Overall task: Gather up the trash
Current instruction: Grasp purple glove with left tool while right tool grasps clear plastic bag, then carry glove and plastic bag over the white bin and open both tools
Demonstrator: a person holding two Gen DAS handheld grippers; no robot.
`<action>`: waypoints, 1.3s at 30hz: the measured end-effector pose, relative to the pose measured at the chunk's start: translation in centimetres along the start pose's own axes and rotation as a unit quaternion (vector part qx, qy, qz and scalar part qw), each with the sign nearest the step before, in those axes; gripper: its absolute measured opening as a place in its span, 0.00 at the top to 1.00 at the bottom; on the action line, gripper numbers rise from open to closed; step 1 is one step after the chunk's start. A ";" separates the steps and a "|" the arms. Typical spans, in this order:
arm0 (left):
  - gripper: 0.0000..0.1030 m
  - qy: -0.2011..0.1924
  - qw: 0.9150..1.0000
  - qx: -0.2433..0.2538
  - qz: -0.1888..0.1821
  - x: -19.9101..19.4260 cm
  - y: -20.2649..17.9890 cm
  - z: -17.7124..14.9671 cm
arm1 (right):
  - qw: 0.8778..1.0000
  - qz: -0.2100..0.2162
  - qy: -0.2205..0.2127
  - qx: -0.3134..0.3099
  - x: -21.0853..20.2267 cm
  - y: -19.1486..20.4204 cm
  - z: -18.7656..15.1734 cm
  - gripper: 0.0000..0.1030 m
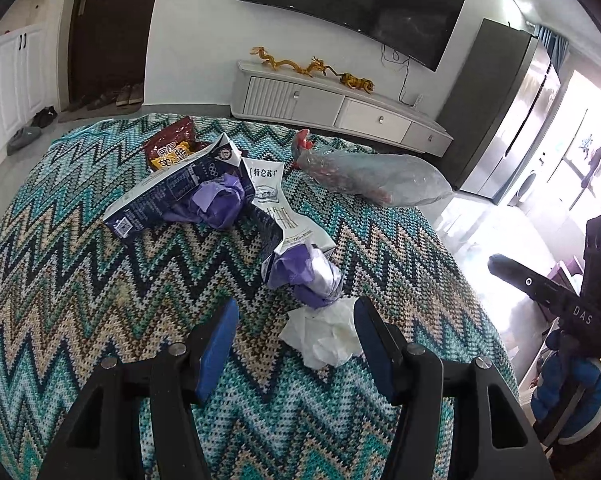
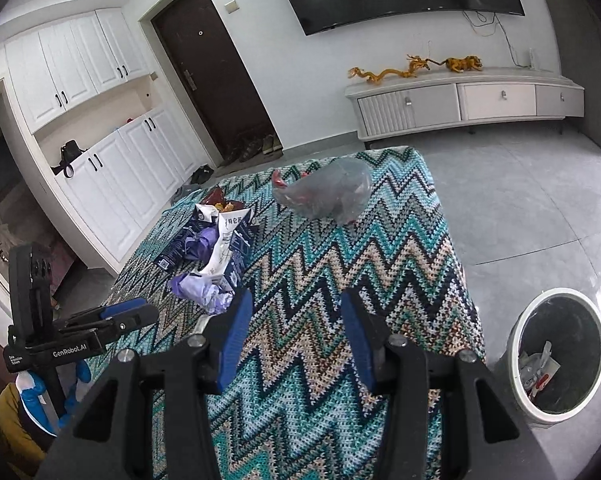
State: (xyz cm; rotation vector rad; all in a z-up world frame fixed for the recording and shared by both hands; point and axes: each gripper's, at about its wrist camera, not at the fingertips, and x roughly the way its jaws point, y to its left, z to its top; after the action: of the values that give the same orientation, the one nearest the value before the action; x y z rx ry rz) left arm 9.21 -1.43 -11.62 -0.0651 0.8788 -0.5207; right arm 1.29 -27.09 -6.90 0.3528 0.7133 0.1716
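1. Work surface: a table covered by a zigzag knitted cloth (image 1: 100, 300) in teal, beige and black. All loose trash lies on it.
2. White crumpled tissue (image 1: 324, 336): soft, creased, lying on the cloth just beyond the left gripper (image 1: 296, 344), next to its right-hand blue pad. Not pinched.
3. Two flattened milk cartons (image 1: 168, 192), dark blue and white, torn open, lying near the middle of the cloth. Crumpled purple gloves (image 1: 216, 204) are stuffed in and around them. The cartons bear printed Chinese characters and a QR code; the text is too small to read reliably.
4. Red snack wrapper (image 1: 172, 140) with yellow lettering, behind the cartons towards the far edge.
5. Clear plastic bag (image 1: 372, 178) with red contents, lying apart from the cartons near the far corner.
6. Left gripper: jaws spread, nothing between the pads.
7. Right gripper (image 2: 296, 344): jaws spread over bare cloth, nothing held.
8. Trash bin (image 2: 556, 356): round, white rim, dark liner, standing on the tiled floor beside the table; scraps already lie inside.
9. Legible writing: "GenRobot.AI" on the left gripper's body in the right wrist view; "DAS" on the right gripper's body in the left wrist view.
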 end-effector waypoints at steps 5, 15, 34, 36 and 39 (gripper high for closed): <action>0.44 0.008 1.000 -0.007 -0.010 2.1 -0.5 1.4 | 1.000 -0.010 0.001 0.003 0.9 -1.7 0.7 0.57; 0.73 0.028 0.998 -0.038 -0.031 4.4 1.4 1.5 | 0.998 -0.047 -0.021 -0.029 4.1 -3.4 4.8 0.39; 0.86 -0.014 0.996 -0.033 -0.076 -0.3 2.1 0.7 | 0.998 -0.021 0.001 -0.060 10.5 -2.0 6.8 0.99; 0.87 -0.022 0.996 -0.032 -0.075 -1.2 1.9 0.7 | 0.998 -0.016 -0.005 -0.066 9.3 -1.4 6.8 0.99; 0.87 -0.034 0.996 -0.031 -0.075 -2.7 1.6 0.7 | 0.997 -0.003 -0.022 -0.069 7.1 -0.6 7.0 0.99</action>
State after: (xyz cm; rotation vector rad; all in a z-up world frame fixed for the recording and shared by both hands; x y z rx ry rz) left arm 8.97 1.10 -9.67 -0.2052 0.8268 -0.6276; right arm 11.25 -27.49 -6.49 0.2216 0.6561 0.2052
